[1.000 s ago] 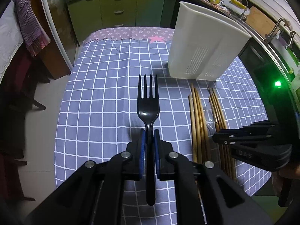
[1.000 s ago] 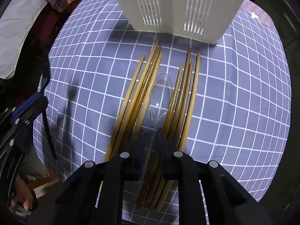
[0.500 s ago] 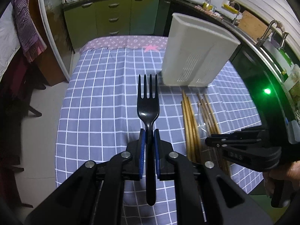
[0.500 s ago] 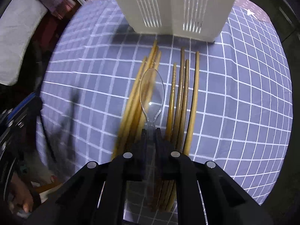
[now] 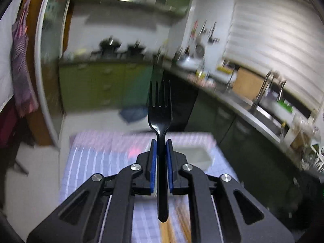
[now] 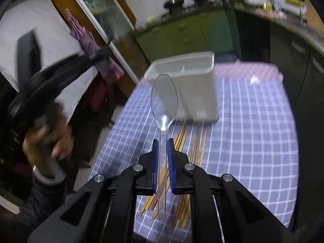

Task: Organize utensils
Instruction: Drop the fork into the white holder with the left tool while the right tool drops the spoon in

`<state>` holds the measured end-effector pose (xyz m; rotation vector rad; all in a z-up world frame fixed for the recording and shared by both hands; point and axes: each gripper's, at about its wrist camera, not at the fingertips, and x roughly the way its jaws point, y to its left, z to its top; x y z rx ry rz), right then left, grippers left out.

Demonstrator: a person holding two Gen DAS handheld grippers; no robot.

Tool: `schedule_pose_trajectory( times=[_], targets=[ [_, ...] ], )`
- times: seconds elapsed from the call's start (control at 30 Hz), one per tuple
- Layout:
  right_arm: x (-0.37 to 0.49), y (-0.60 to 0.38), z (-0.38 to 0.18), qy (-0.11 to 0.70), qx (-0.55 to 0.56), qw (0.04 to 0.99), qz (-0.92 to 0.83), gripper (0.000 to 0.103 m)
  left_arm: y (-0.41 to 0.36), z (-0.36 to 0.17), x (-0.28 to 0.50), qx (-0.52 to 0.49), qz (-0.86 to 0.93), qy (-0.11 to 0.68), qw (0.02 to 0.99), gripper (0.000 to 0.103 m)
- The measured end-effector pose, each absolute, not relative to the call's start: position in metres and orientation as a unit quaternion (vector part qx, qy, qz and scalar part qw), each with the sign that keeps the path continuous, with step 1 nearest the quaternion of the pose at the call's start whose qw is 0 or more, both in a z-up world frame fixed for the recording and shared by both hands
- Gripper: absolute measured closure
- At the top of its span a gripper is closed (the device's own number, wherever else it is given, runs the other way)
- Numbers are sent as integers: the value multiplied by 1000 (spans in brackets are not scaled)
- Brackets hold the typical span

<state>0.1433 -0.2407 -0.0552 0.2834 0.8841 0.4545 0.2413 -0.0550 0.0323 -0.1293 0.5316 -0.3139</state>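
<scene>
My left gripper [image 5: 161, 147] is shut on a black plastic fork [image 5: 160, 109], tines pointing up and away, held high above the table. My right gripper [image 6: 162, 145] is shut on a clear plastic spoon [image 6: 164, 99], bowl forward, above the wooden chopsticks [image 6: 194, 143]. The white slotted utensil holder [image 6: 188, 85] stands upright on the checked cloth beyond the chopsticks; its rim shows low in the left wrist view [image 5: 194, 154]. The left gripper appears in the right wrist view [image 6: 60, 73], held up by a hand at the left.
The blue-and-white checked tablecloth [image 6: 253, 133] covers the table. Green cabinets [image 5: 97, 85], a counter with a sink and tap [image 5: 263, 101] lie beyond and right. A cloth [image 5: 22, 77] hangs at the left. The table's edges drop off at left and right.
Both grippers have lifted and tilted upward. The spoon has come up off the chopsticks. The left view now faces the kitchen instead of the tabletop.
</scene>
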Motion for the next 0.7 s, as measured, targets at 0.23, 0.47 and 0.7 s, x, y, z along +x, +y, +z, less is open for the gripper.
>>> schedule_pose_trajectory(
  times=[0.23,0.47,0.7],
  targets=[
    [142,-272,-38,384,141,885,222,93,-87,25,301,-57,-127,195,971,94],
    [134,-290,-29,356,135,899,215,93,-107,-25,325,-26,-113,201,973,94],
    [155,-296,-10,327,137,914,199,93,-102,-58,318,-26,-121,235,964,88]
  ],
)
